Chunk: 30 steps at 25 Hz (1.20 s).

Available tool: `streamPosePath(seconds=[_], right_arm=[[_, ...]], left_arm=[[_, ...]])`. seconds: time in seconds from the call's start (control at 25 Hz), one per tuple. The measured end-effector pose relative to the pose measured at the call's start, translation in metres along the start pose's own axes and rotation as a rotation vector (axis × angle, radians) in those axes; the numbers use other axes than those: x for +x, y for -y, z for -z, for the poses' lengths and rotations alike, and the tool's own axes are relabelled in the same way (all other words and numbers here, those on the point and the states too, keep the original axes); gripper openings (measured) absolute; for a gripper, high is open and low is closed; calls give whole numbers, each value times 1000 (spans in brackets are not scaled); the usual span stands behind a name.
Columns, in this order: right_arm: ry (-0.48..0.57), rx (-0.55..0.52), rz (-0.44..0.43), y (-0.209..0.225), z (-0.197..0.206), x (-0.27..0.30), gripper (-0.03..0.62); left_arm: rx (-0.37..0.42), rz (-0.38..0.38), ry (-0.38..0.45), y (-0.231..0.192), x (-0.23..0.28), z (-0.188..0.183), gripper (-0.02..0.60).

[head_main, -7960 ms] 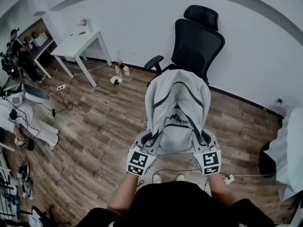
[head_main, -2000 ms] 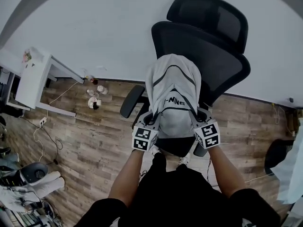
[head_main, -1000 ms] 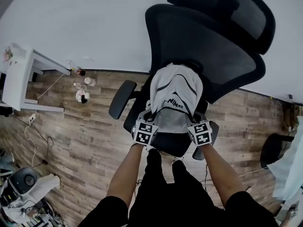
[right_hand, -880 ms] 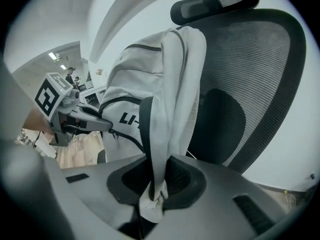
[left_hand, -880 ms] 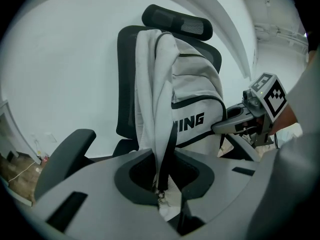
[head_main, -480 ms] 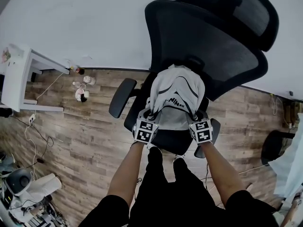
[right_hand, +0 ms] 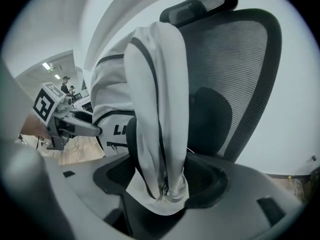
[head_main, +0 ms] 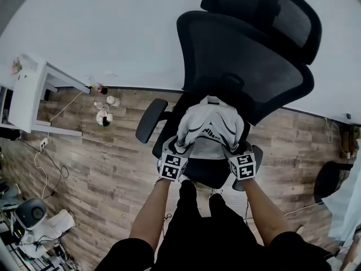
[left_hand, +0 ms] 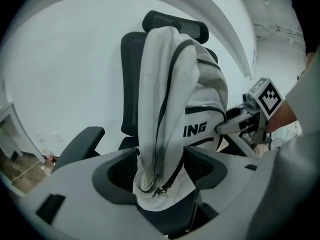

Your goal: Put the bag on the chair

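A: Where's the bag (head_main: 210, 123)?
B: On the chair (head_main: 242, 55). It stands upright on the seat (head_main: 207, 175), just in front of the mesh backrest (right_hand: 235, 84). Can't tell if it touches the mesh.
A: And the left hand-held gripper (left_hand: 161, 170)?
B: Jaws wide apart; they have just been opening. A fold of the bag's side, zip included, hangs between them. It's loose, not pinched.
A: The right hand-held gripper (right_hand: 162, 180)?
B: Same there. Jaws wide and just been opening, with a fold from the bag's other side and its zip in the gap. No squeeze.
A: So nothing's clamped?
B: Nothing. Fabric just sits between both pairs of jaws.
A: Where are they relative to the bag?
B: One at each lower corner, left at the bag's left and right at its right. Both angle down over the front of the seat. Each gripper view shows the other gripper across the bag.
A: What does the bag look like?
B: Light grey with dark stripes. There's dark lettering on the front, partly hidden. The top is rounded.
A: Surroundings?
B: The chair is black, with a headrest (head_main: 265, 10) on top and an armrest (head_main: 148, 120) at the head view's left. There's a wood floor (head_main: 101, 168) and a white wall (head_main: 113, 38) behind. A white table (head_main: 28, 92) is well off to the left. A few small items (head_main: 104, 109) sit on the floor by the wall, between the table and the chair. The person stands right at the seat's front edge.
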State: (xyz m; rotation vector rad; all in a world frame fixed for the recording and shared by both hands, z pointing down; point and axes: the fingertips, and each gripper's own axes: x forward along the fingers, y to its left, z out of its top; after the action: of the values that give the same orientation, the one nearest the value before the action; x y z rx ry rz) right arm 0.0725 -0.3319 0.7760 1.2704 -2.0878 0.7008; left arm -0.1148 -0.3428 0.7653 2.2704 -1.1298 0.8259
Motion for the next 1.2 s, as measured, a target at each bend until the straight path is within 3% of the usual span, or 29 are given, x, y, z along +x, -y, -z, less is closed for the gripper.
streamPosePath(seconds=[0.4,0.8,0.96,1.2], right_arm=[[203,-29,-1,-11,-48,-72,311],[318,-63,-81,-41,-90,-133,311],[348,-109,-121,-62,-104,-150,247],[395,-208,-47,-66,-119,-169,39]], left_arm=[[-11,-79,116,10,-64,-34,291],[11,-31,235,62,-114,-77,291],[61,-59,279,70,-133,-92,221],[56,-78,331,78,-149,-109,47]])
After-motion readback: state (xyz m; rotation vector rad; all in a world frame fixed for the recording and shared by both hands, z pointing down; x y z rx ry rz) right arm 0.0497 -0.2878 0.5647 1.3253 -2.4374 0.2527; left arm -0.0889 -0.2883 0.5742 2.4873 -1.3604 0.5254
